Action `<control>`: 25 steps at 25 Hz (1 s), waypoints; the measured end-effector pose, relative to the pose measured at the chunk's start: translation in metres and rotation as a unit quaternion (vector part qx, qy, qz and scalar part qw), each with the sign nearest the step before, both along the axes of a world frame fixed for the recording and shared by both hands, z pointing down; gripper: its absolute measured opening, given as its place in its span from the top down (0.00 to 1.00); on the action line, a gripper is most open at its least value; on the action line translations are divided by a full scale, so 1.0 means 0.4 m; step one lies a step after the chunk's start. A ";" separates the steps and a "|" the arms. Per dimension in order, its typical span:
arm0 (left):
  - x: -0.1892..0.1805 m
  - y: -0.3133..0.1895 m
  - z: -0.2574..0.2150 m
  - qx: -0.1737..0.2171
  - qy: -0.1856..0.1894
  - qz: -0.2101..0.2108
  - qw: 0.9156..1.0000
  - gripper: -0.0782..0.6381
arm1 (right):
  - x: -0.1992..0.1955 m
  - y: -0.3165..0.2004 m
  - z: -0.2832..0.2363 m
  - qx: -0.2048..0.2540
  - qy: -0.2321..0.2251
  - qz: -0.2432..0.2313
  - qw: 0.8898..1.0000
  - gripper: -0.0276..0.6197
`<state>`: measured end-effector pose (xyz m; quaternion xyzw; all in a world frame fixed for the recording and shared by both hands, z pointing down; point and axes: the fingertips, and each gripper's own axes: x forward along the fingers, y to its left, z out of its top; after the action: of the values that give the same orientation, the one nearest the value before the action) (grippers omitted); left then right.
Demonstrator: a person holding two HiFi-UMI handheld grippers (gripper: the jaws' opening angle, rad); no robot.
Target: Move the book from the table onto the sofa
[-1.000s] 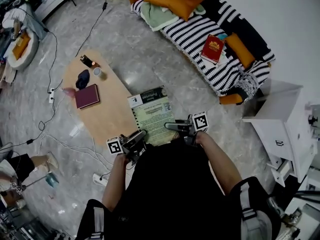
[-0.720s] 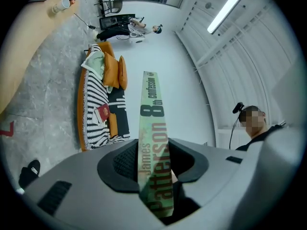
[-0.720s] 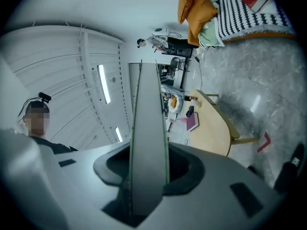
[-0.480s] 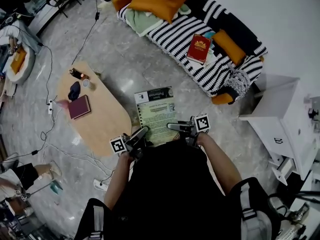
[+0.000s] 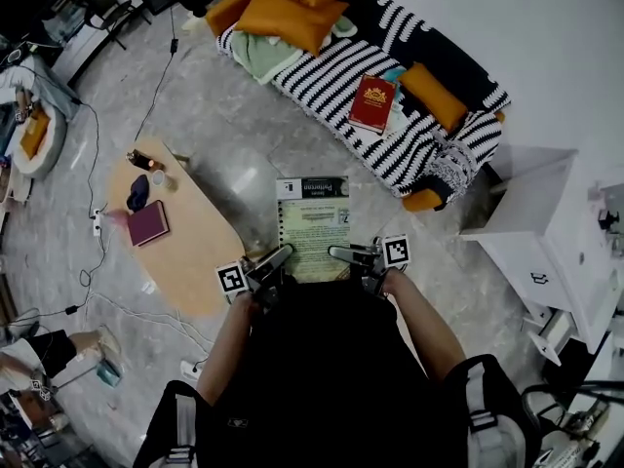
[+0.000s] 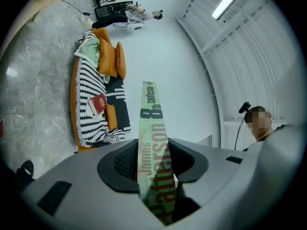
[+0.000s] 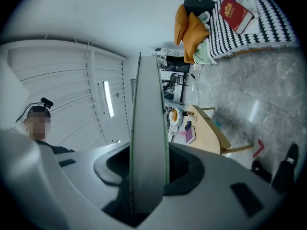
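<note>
I carry a green paperback (image 5: pixel 312 227) flat above the floor, its near end held from both sides. My left gripper (image 5: pixel 277 259) is shut on the book's left edge and my right gripper (image 5: pixel 345 254) on its right edge. In the left gripper view the printed spine (image 6: pixel 152 143) runs up between the pads of that gripper (image 6: pixel 153 166). The right gripper view shows the page edge (image 7: pixel 148 128) clamped in that gripper (image 7: pixel 148 170). The striped sofa (image 5: pixel 361 81) lies ahead, past a strip of floor.
A red book (image 5: pixel 372 102) lies on the sofa among orange cushions (image 5: pixel 292 3). The oval wooden table (image 5: pixel 185 247) stands to the left with a maroon book (image 5: pixel 148 222) and small items. A white cabinet (image 5: pixel 541 232) stands to the right. Cables trail over the floor at the left.
Both grippers and the green book have come away from the table toward the sofa. The table has dropped back to the left, and the book now points straighter at the sofa.
</note>
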<state>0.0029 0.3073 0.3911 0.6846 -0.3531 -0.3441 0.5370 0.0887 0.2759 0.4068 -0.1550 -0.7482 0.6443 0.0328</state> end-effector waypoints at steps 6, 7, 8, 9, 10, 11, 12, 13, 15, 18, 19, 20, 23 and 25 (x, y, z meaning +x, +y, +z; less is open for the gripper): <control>-0.015 -0.032 -0.002 -0.010 0.000 0.016 1.000 0.65 | -0.010 -0.015 -0.005 -0.002 -0.004 0.021 1.000 0.69; -0.019 -0.039 0.002 -0.012 0.002 0.018 1.000 0.65 | -0.013 -0.018 -0.001 -0.004 -0.001 0.023 1.000 0.69; -0.024 -0.047 0.006 -0.013 0.004 0.020 1.000 0.65 | -0.016 -0.022 0.002 -0.007 0.002 0.025 1.000 0.69; -0.029 -0.058 0.012 -0.014 0.006 0.022 1.000 0.65 | -0.021 -0.028 0.006 -0.007 0.006 0.026 1.000 0.69; -0.036 -0.069 0.019 -0.016 0.008 0.026 0.999 0.65 | -0.027 -0.036 0.010 -0.006 0.010 0.027 1.000 0.69; -0.045 -0.083 0.025 -0.018 0.011 0.030 0.999 0.65 | -0.035 -0.044 0.015 -0.004 0.017 0.028 0.999 0.69; -0.053 -0.096 0.031 -0.019 0.014 0.034 0.999 0.65 | -0.042 -0.053 0.021 -0.004 0.025 0.029 0.999 0.69; -0.060 -0.110 0.036 -0.020 0.018 0.040 0.999 0.66 | -0.047 -0.062 0.029 -0.005 0.033 0.031 0.999 0.69; -0.072 -0.143 0.051 -0.021 0.024 0.053 0.998 0.66 | -0.059 -0.088 0.041 -0.007 0.045 0.039 0.998 0.69; -0.098 -0.204 0.069 -0.026 0.020 0.087 0.996 0.66 | -0.088 -0.137 0.049 -0.004 0.062 0.053 0.997 0.69; -0.109 -0.230 0.071 -0.025 0.013 0.103 0.994 0.66 | -0.099 -0.157 0.052 0.002 0.071 0.056 0.996 0.69; -0.121 -0.259 0.072 -0.023 0.003 0.121 0.992 0.66 | -0.111 -0.183 0.056 0.010 0.079 0.060 0.995 0.69; -0.158 -0.345 0.071 -0.024 -0.016 0.166 0.986 0.65 | -0.160 -0.265 0.044 0.034 0.085 0.075 0.993 0.69; -0.185 -0.391 0.073 -0.030 -0.020 0.184 0.982 0.65 | -0.189 -0.309 0.037 0.043 0.086 0.090 0.991 0.69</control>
<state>-0.0713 0.1510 0.4204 0.7283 -0.2413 -0.2149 0.6043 0.0130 0.1523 0.4215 -0.0297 -0.7807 0.6225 0.0457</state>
